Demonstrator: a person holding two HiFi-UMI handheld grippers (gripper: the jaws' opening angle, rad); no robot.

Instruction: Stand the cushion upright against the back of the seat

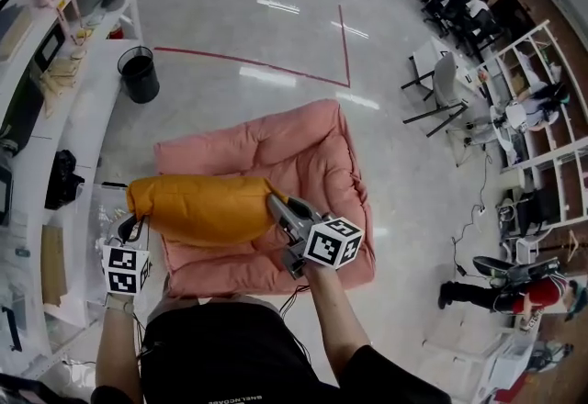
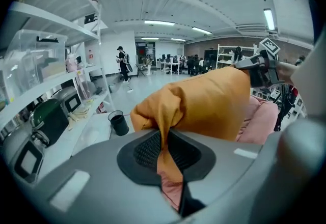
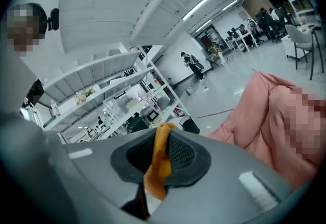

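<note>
An orange cushion (image 1: 207, 207) hangs level in the air over the near left part of a pink padded floor seat (image 1: 303, 154). My left gripper (image 1: 136, 226) is shut on a pinch of fabric at the cushion's left end. In the left gripper view the orange cloth (image 2: 204, 101) runs down between the jaws of the left gripper (image 2: 165, 151). My right gripper (image 1: 274, 202) is shut on the cushion's right end. In the right gripper view a fold of the orange cloth (image 3: 160, 151) sits pinched in the right gripper (image 3: 158, 159), with the pink seat (image 3: 265, 111) beyond.
A black waste bin (image 1: 139, 73) stands on the floor at the far left, next to white shelving (image 1: 55, 145). Red tape lines (image 1: 266, 67) cross the glossy floor behind the seat. A white chair (image 1: 441, 90) and more shelves stand to the right, with people near them.
</note>
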